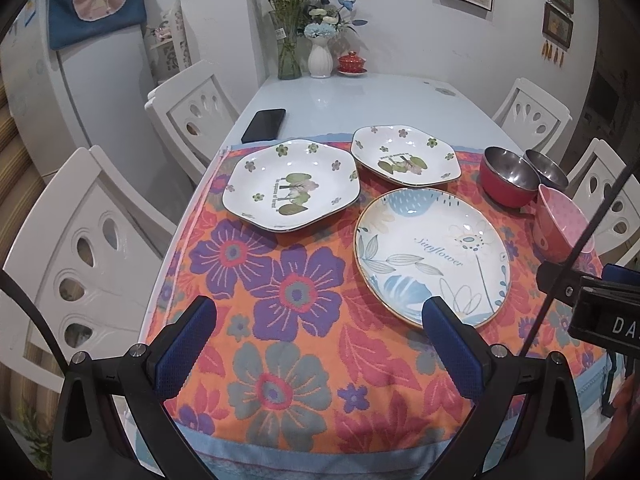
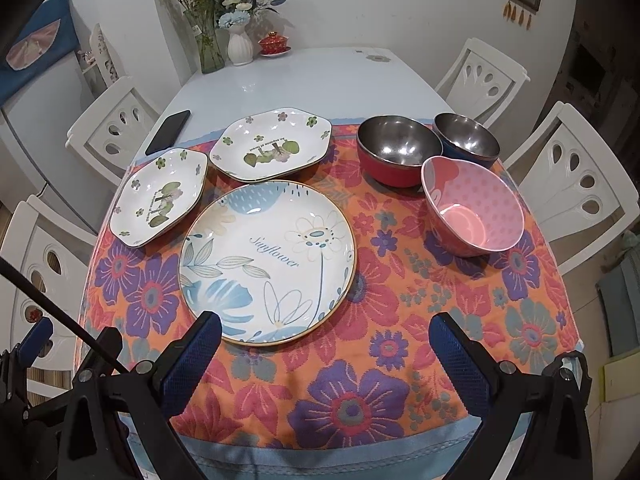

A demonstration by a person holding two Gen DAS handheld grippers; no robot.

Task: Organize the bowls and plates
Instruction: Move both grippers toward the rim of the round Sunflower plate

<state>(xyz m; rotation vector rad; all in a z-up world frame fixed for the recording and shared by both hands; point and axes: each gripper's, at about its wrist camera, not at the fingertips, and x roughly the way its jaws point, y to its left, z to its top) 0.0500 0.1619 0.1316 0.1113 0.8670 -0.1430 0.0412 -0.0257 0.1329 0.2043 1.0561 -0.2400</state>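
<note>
A round "Sunflower" plate point(image 1: 432, 256) point(image 2: 267, 260) lies on the floral cloth. Two white hexagonal plates with green leaves lie behind it, one at the left point(image 1: 290, 188) point(image 2: 160, 198) and one further back point(image 1: 406, 154) point(image 2: 272, 144). A red steel bowl point(image 1: 508, 178) point(image 2: 398, 150), a blue steel bowl point(image 1: 546, 168) point(image 2: 466, 140) and a pink bowl point(image 1: 560, 220) point(image 2: 474, 206) stand at the right. My left gripper point(image 1: 320, 316) is open and empty above the cloth's front. My right gripper point(image 2: 326, 332) is open and empty, its left finger over the round plate's near rim.
A black phone point(image 1: 264, 125) point(image 2: 168, 131) lies on the bare white table point(image 1: 360, 96) behind the cloth. Vases with flowers point(image 1: 320, 52) and a red lidded cup point(image 1: 352, 62) stand at the far edge. White chairs point(image 1: 80, 248) point(image 2: 576, 176) flank both sides.
</note>
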